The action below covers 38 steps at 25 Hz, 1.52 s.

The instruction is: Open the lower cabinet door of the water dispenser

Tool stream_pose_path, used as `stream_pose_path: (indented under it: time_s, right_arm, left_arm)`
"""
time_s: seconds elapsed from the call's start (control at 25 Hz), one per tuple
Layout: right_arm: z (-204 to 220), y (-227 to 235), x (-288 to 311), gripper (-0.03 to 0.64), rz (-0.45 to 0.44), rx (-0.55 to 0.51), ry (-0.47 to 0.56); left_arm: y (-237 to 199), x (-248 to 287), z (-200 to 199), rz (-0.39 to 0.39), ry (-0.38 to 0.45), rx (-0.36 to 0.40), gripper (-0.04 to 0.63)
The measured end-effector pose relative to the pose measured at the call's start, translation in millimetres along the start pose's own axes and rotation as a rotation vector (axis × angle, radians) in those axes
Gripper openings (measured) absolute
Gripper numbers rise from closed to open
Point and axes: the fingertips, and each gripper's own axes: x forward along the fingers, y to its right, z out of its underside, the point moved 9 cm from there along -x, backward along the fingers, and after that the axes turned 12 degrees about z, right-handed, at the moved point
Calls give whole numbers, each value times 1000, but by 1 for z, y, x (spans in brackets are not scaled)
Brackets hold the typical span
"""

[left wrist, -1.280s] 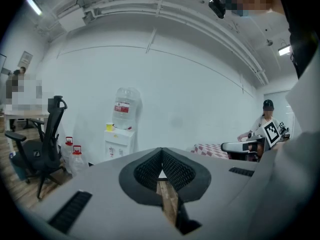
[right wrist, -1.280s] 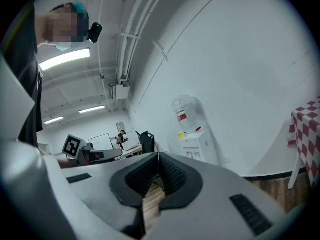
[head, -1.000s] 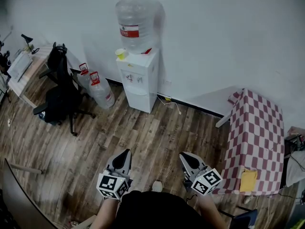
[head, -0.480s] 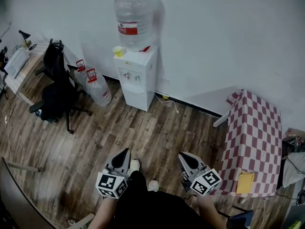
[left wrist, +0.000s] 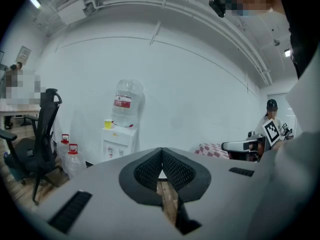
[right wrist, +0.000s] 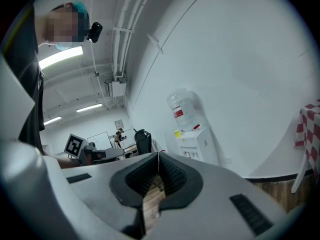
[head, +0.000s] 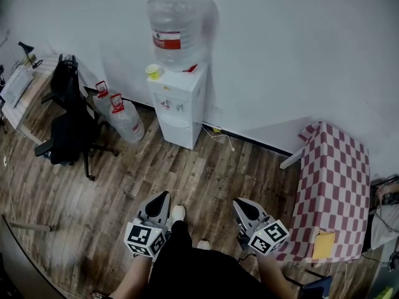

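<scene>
A white water dispenser (head: 177, 104) stands against the far wall with a large clear bottle (head: 177, 30) on top and a yellow cup (head: 152, 71) beside it. Its lower cabinet door (head: 174, 128) is closed. It also shows far off as the water dispenser (left wrist: 118, 142) in the left gripper view and the water dispenser (right wrist: 196, 143) in the right gripper view. My left gripper (head: 164, 198) and right gripper (head: 237, 205) hang low near my body, both shut and empty, well short of the dispenser across the wood floor.
Two spare water jugs (head: 118, 117) stand left of the dispenser, next to a black office chair (head: 68, 123) and a desk (head: 19, 89). A red-checked table (head: 333, 185) fills the right side. A cable (head: 224, 137) trails on the floor by the wall.
The view has moved forward: the dispenser, chair and jugs sit slightly nearer and lower in frame. A foot now shows between the grippers. Both grippers keep their places in the view, still shut.
</scene>
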Motion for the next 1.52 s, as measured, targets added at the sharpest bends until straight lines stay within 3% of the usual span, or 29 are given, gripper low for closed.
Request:
stream_pose_path:
  time_s: [0.28,0.68,1.04,1.52]
  right_arm:
    - [-14,1,53,23,36,20,12]
    - [-34,5,110,23,129,49,24]
    - [-43,-5,172,23,161,40,-6]
    - [-43,12,208,23,160,45,-47]
  left_arm:
    - [-52,28,-17,41,-39,-14,14]
    - [-129,81,-45,143,-25,-14,14]
    - [-192,108,-48,181,-52,-26,14]
    - [-218,134,-35,179,-98,-67,14]
